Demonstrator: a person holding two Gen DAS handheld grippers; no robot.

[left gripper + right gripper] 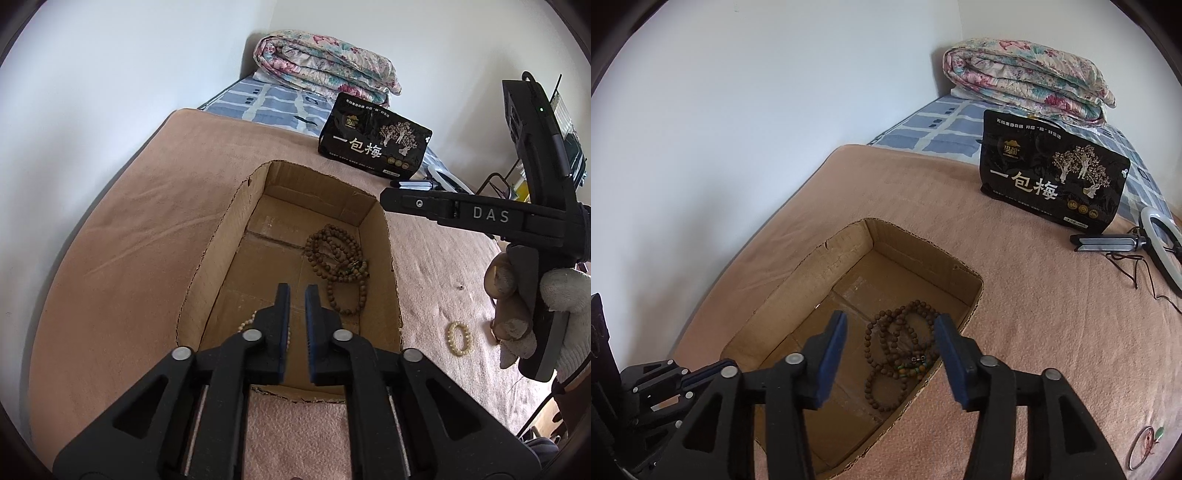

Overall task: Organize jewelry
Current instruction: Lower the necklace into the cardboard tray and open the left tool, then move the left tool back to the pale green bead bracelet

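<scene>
Cardboard box (pixel 221 236) walls flank both hand-held grippers, left (pixel 297 291) slightly parted, right (pixel 891 325) wide, empty.

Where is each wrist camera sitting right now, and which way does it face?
Left wrist: on the left gripper, looking down into the cardboard box; the right gripper in a gloved hand shows at the right.
Right wrist: on the right gripper, over the box's right wall; the left gripper shows at lower left.
Shared: box, brown bead strand, black pouch, folded quilt.
</scene>
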